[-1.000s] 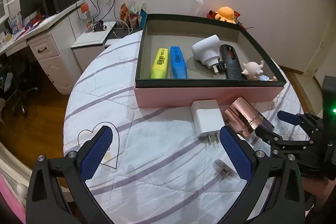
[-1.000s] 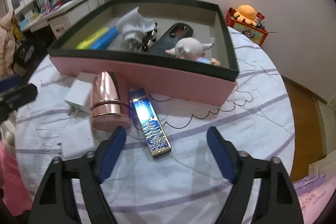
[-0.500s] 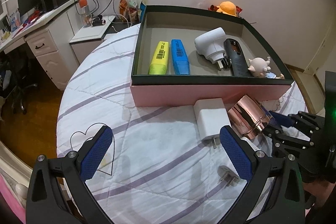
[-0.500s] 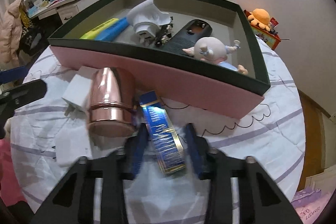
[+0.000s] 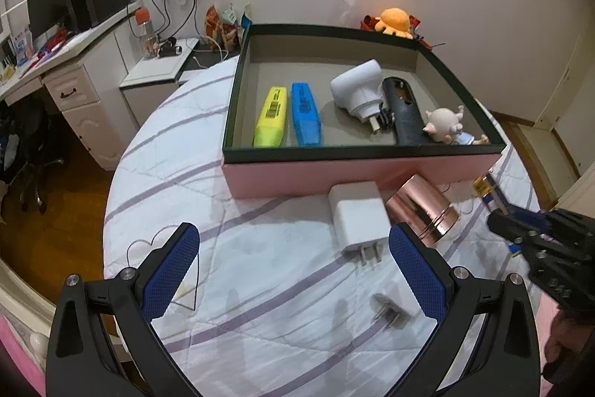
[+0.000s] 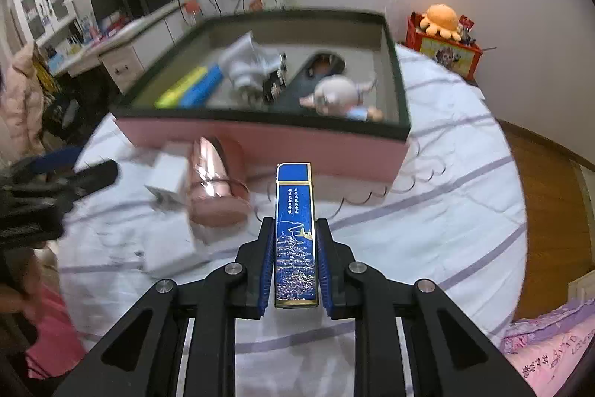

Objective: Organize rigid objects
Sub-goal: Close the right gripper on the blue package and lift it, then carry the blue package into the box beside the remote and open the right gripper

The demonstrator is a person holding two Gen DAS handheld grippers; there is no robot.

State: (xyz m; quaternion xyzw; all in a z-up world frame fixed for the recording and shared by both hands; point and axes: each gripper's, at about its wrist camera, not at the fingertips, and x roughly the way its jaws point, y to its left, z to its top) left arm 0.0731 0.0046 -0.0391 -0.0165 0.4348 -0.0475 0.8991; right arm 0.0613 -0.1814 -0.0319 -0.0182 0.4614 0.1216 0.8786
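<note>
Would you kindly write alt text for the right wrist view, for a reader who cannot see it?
The right tongs are closing on a slim blue and gold box, pads against its sides, above a white quilted bed. Ahead lies a pink tray holding small items, with a rose-gold cylinder and a white charger before it.

Glossy blue-and-gold case (image 6: 295,233) gleams between the textured blue rubbery pads (image 6: 267,263) of matt black fingers. Left of them lies a mirror-bright copper cup (image 6: 214,190), metal by its look, beside a smooth white plastic charger (image 6: 167,175), all on soft quilted cloth (image 6: 427,229).
</note>
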